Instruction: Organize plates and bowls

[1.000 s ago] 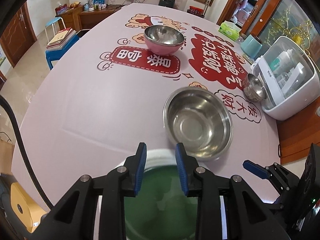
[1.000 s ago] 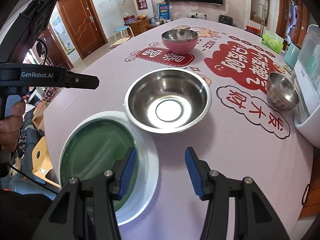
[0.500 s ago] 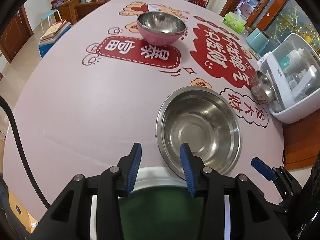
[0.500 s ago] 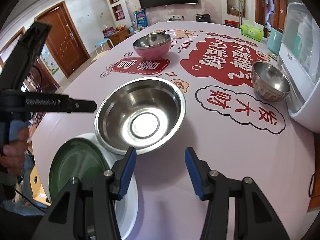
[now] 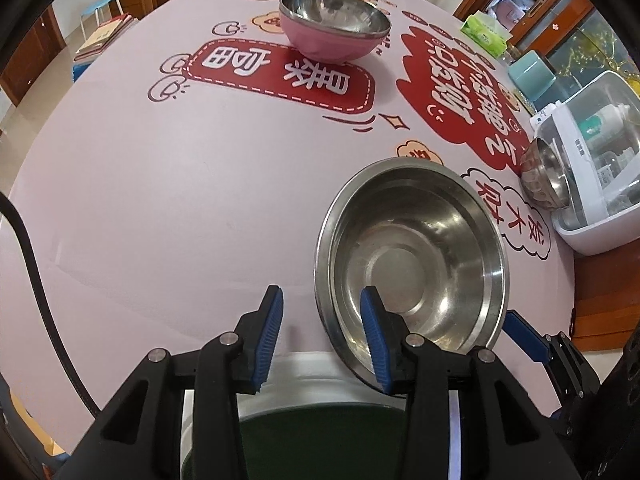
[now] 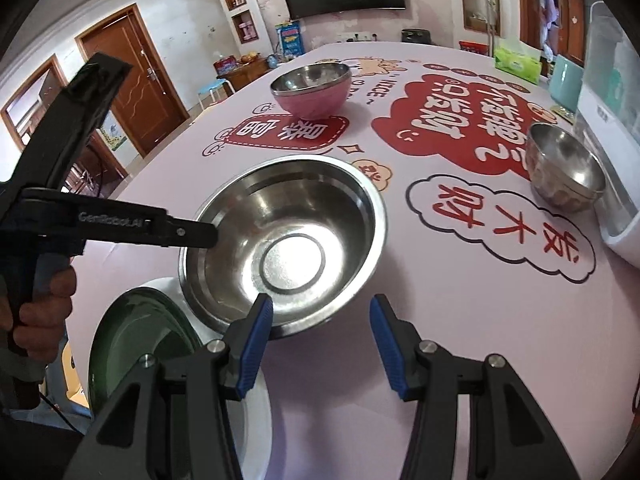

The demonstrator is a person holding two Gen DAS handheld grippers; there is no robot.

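Note:
A large steel bowl (image 5: pixel 412 264) (image 6: pixel 288 236) stands on the pink table (image 5: pixel 180 200), its near edge overlapping a white plate with a green centre (image 5: pixel 316 364) (image 6: pixel 158 285). My left gripper (image 5: pixel 322 336) is open and straddles the bowl's left rim, one finger inside and one outside, neither pad pressing. In the right wrist view its fingertip (image 6: pixel 200 236) hangs over that rim. My right gripper (image 6: pixel 320 340) is open and empty, just above the bowl's near rim. Farther back are a pink bowl (image 5: pixel 332 36) (image 6: pixel 312 96) and a small steel bowl (image 5: pixel 544 180) (image 6: pixel 564 168).
A white lidded box (image 5: pixel 592 184) stands along the table's right edge beside the small bowl. Behind it are a teal cup (image 5: pixel 532 76) and a green tissue pack (image 5: pixel 484 34). A person's hand (image 6: pixel 36 312) grips the left tool at the table's near-left edge.
My left gripper came forward and down from over the plate to the large bowl's rim, and its jaws widened. My right gripper shifted right, from over the plate to the bowl's near rim.

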